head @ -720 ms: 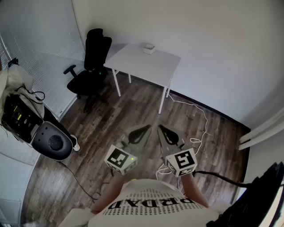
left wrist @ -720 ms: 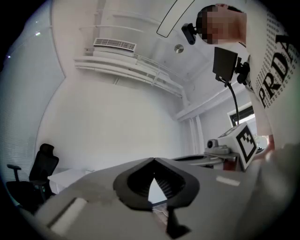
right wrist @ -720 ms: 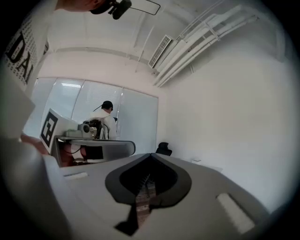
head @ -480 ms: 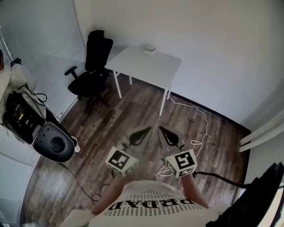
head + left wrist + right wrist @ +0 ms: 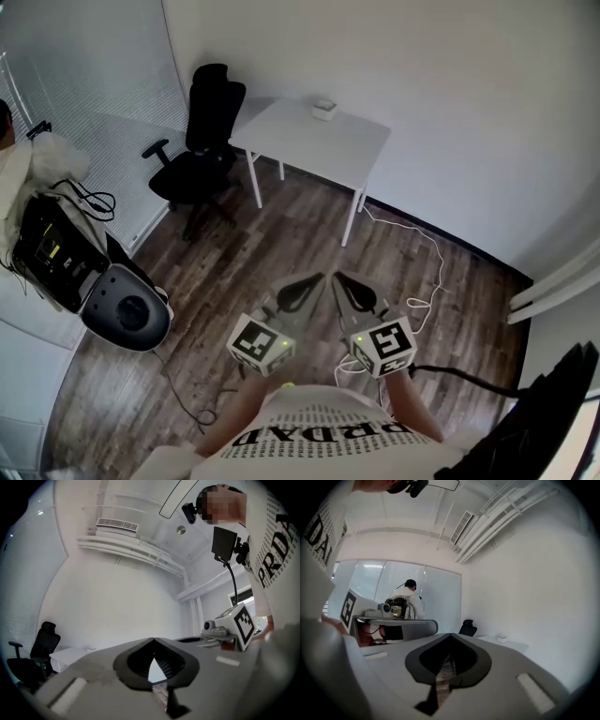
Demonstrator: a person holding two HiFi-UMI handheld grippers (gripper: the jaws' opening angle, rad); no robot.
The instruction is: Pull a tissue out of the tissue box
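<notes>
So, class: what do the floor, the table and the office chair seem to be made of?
Floor: brown planks with grain and seams, wood or wood-look laminate, low sheen.
Table: smooth matte white top, likely laminate; thin white legs, probably painted metal.
Office chair: black, matte; fabric or mesh, unclear.

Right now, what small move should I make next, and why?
Probably step toward the white table. The small box on it, likely the tissue box, is far across the floor, while the left gripper and the right gripper are shut, empty, close to your body.
</notes>
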